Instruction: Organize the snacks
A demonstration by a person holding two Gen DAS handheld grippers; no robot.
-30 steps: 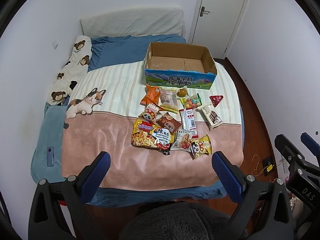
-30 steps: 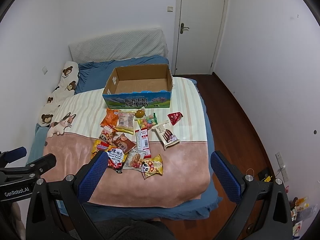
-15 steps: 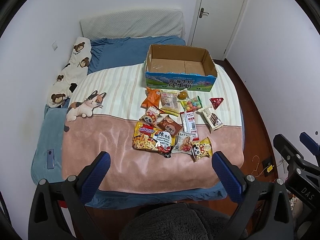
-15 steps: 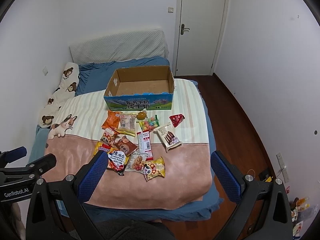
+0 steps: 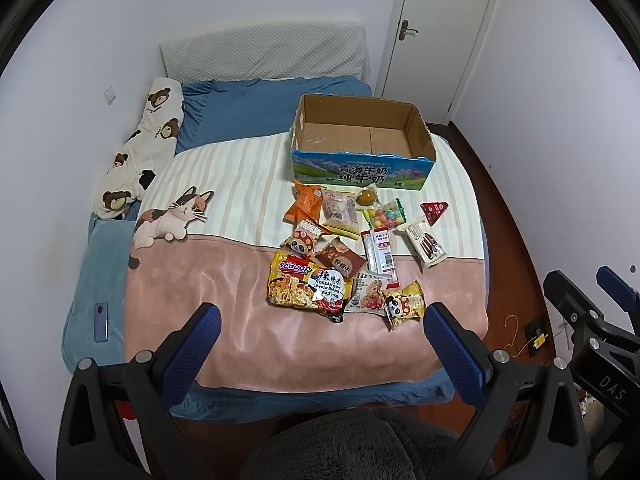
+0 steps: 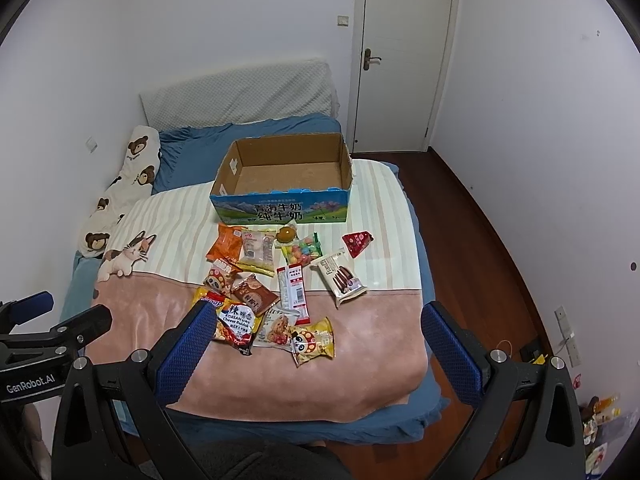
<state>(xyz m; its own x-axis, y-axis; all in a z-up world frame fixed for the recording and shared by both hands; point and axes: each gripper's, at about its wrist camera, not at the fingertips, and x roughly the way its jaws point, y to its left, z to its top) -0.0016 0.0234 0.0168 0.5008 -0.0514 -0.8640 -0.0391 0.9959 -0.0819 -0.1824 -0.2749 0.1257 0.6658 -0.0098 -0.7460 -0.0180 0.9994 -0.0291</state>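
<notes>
Several snack packets lie in a loose pile on the bed: a Sedaap noodle pack (image 5: 310, 287), a yellow panda bag (image 5: 404, 305), a chocolate biscuit pack (image 5: 426, 242) and a red triangular packet (image 5: 434, 211). Behind them stands an open, empty cardboard box (image 5: 362, 140) (image 6: 286, 170). My left gripper (image 5: 320, 320) hovers open over the bed's near edge, well short of the pile. My right gripper (image 6: 316, 320) is open too, above the yellow panda bag (image 6: 312, 340), holding nothing.
A pink and striped blanket (image 5: 224, 288) with a cat print (image 5: 172, 218) covers the bed. A bear-print pillow (image 5: 140, 152) lies along the left wall, and a phone (image 5: 101, 322) rests on the blue sheet. The wooden floor (image 6: 480, 240) and a closed door (image 6: 404, 56) are right.
Both grippers have drifted slightly forward toward the bed, so the snacks and box sit a little lower and nearer in view. Both stay open, and nothing on the bed has moved.
</notes>
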